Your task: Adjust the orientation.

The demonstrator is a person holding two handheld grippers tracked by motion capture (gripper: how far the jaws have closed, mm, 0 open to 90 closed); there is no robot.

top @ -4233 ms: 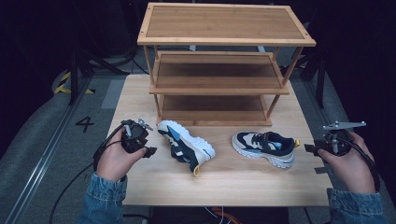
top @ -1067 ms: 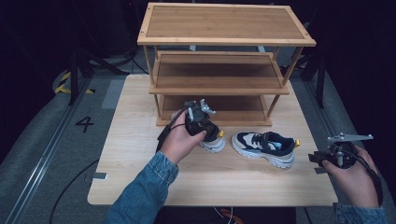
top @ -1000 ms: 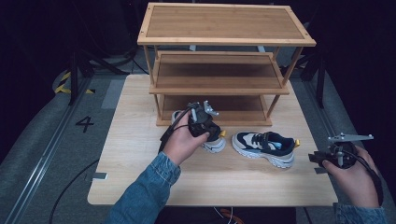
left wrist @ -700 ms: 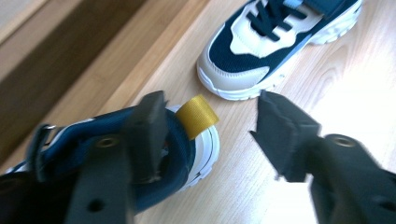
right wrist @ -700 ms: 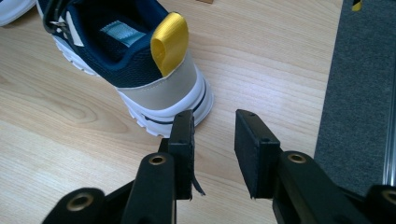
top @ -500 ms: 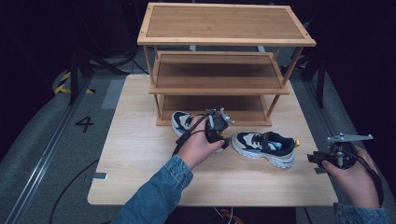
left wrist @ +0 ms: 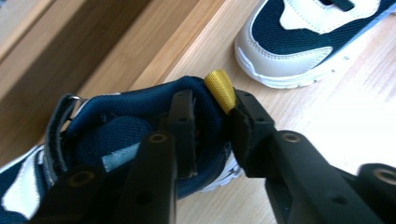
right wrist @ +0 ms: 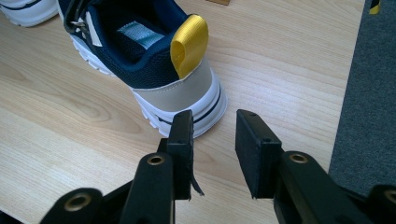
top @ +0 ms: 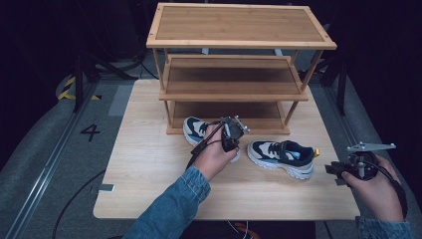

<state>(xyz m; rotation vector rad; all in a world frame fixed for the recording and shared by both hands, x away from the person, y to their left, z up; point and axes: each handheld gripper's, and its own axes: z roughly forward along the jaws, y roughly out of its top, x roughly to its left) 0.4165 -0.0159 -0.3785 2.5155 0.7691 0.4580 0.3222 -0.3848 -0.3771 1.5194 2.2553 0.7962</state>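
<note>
Left tongs [left wrist: 210, 126] have just been closing and now pinch the heel collar of the left sneaker [left wrist: 116, 140], one jaw inside, one outside by the yellow pull tab [left wrist: 220, 89]. That shoe sits on the desk [top: 149, 169] at the shoe rack's [top: 234, 94] bottom shelf, toe pointing left along it. Right tongs [right wrist: 212, 140] spread, empty, just behind the other sneaker's [right wrist: 159, 60] heel.

This is looking like a lab or recording studio rather than a home — black curtains are hanging all around a lone pale wooden desk [top: 149, 164] standing on grey carpet. A painted number 4 [top: 90, 132] is showing on the floor beside a metal floor rail [top: 45, 169], and yellow-black hazard tape [top: 67, 88] is lying near dark stand legs [top: 79, 79]. A bamboo shoe rack [top: 239, 42] is sitting staged on the desk — under bright, even light.
</note>
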